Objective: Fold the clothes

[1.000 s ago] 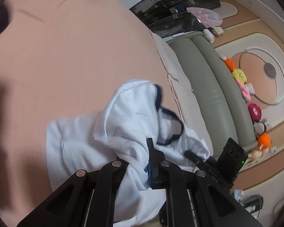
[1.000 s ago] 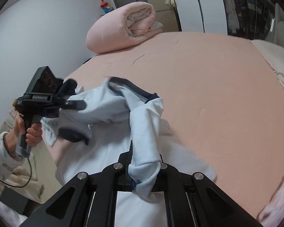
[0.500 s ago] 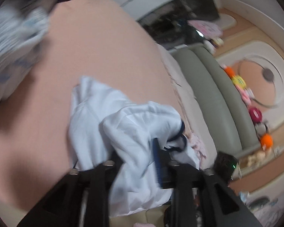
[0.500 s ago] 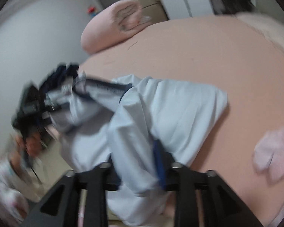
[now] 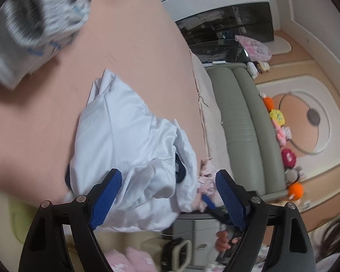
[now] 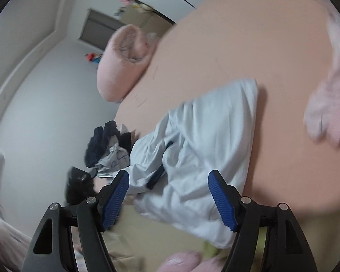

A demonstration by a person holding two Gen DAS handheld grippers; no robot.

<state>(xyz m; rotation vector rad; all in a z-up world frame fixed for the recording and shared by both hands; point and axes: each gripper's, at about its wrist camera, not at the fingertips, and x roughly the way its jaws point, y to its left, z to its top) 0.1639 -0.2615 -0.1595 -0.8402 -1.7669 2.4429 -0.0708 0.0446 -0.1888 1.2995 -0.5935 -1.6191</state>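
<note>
I've just let go with both: my left claw (image 5: pixel 167 195) and right claw (image 6: pixel 168 195), clenched on the white shirt (image 5: pixel 133 149) a second ago, now gape empty over it, rumpled mid-frame on the bed (image 5: pixel 136 56), so it wants regripping before any fold.

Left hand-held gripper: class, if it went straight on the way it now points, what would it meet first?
Most likely the white shirt, crumpled on the pink bed straight ahead of the open left hand-held gripper. Depth is unclear.
</note>
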